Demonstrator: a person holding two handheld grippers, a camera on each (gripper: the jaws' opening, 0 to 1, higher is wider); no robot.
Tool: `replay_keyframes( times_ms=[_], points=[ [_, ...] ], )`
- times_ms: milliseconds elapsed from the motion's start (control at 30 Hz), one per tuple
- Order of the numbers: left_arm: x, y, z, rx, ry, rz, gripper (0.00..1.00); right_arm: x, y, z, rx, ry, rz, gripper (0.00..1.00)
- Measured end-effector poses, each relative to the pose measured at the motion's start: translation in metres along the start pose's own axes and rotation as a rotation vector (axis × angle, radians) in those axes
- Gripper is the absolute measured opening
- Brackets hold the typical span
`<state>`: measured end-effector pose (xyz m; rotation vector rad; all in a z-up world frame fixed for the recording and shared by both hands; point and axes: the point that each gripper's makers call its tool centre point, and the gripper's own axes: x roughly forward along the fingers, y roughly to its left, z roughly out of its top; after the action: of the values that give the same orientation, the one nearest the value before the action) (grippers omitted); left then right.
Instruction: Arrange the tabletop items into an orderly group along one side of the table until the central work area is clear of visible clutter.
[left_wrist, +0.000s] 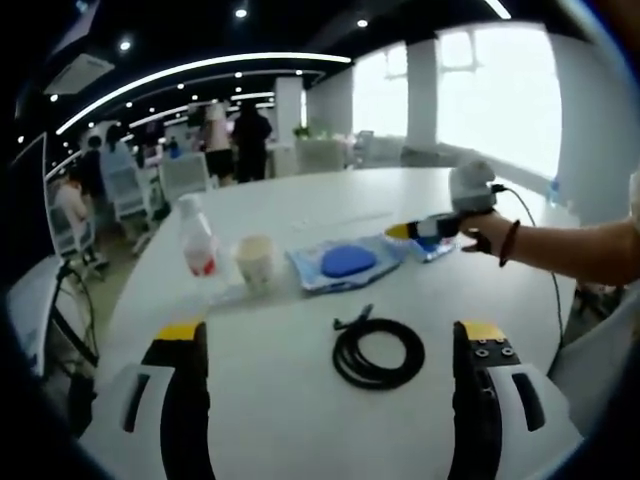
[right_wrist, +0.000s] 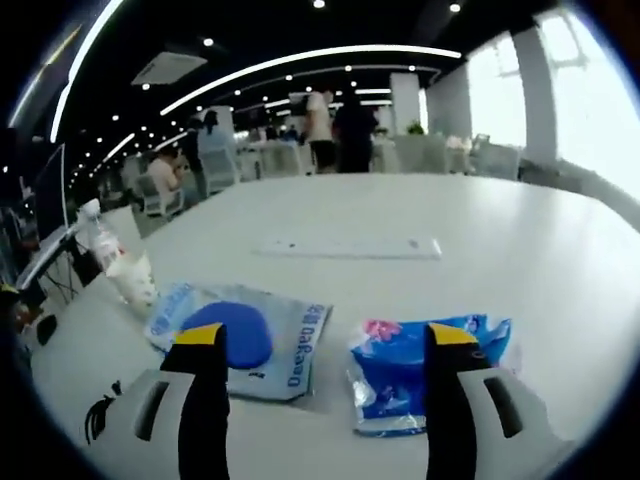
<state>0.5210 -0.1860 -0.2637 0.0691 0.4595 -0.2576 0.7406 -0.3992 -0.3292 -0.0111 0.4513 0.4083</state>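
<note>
On the white table (left_wrist: 300, 420) lie a black coiled cable (left_wrist: 378, 352), a pale blue packet (left_wrist: 305, 268) with a blue oval pad (left_wrist: 347, 261) on it, a paper cup (left_wrist: 255, 260) and a clear plastic bottle (left_wrist: 197, 238). My left gripper (left_wrist: 330, 335) is open above the table's near side, the cable just ahead of it. A hand holds my right gripper (left_wrist: 415, 232) at a blue-and-white pouch (left_wrist: 436, 250). My right gripper (right_wrist: 325, 340) is open, and the pouch (right_wrist: 400, 365) lies by its right jaw. The pale packet (right_wrist: 290, 345) and pad (right_wrist: 245, 330) are at its left jaw.
A flat white strip (right_wrist: 350, 247) is set into the table further back. Cup (right_wrist: 135, 280), bottle (right_wrist: 100, 235) and cable (right_wrist: 100, 420) are at the left. A cord (left_wrist: 540, 230) trails over the person's arm (left_wrist: 570, 248). Chairs and people stand beyond the table.
</note>
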Motion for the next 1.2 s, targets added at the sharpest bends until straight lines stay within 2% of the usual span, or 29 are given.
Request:
replay_keyframes(
  times_ms=[67, 133, 233, 300, 400, 533, 600, 733, 767, 833, 900, 1200],
  points=[
    [0.000, 0.000, -0.001, -0.005, 0.005, -0.003, 0.99, -0.005, 0.013, 0.002, -0.007, 0.000, 0.039, 0.86],
    [0.000, -0.001, -0.001, -0.005, 0.005, -0.006, 0.99, -0.011, 0.031, 0.003, -0.008, -0.006, 0.104, 0.85],
    [-0.001, 0.000, -0.001, -0.003, 0.007, -0.004, 0.99, -0.023, 0.060, 0.003, -0.074, -0.006, 0.186, 0.87],
    [-0.002, 0.000, -0.002, -0.005, 0.012, -0.006, 0.99, -0.028, 0.079, 0.000, -0.078, -0.002, 0.247, 0.88],
    [-0.003, 0.000, -0.002, -0.001, 0.015, -0.004, 0.99, -0.037, 0.110, -0.013, -0.111, 0.036, 0.350, 0.88],
    [-0.005, 0.003, -0.002, 0.003, 0.015, 0.004, 0.99, -0.045, 0.135, -0.029, -0.166, 0.043, 0.415, 0.87],
    [-0.005, 0.003, -0.002, 0.006, 0.014, 0.004, 0.99, -0.048, 0.148, -0.042, -0.199, 0.078, 0.477, 0.85],
    [-0.006, 0.003, -0.001, 0.017, 0.013, 0.007, 0.99, -0.048, 0.160, -0.063, -0.214, 0.090, 0.527, 0.83],
    [-0.006, 0.003, -0.001, 0.019, 0.014, 0.009, 0.99, -0.050, 0.165, -0.070, -0.213, 0.105, 0.563, 0.80],
    [-0.006, 0.003, -0.003, 0.025, 0.020, 0.009, 0.99, -0.048, 0.167, -0.080, -0.236, 0.114, 0.580, 0.75],
    [-0.006, 0.003, -0.003, 0.024, 0.022, 0.007, 0.99, -0.046, 0.165, -0.086, -0.256, 0.124, 0.575, 0.73],
    [-0.005, 0.000, -0.003, 0.023, 0.023, 0.000, 0.99, -0.041, 0.172, -0.101, -0.302, 0.126, 0.631, 0.68]
  ],
)
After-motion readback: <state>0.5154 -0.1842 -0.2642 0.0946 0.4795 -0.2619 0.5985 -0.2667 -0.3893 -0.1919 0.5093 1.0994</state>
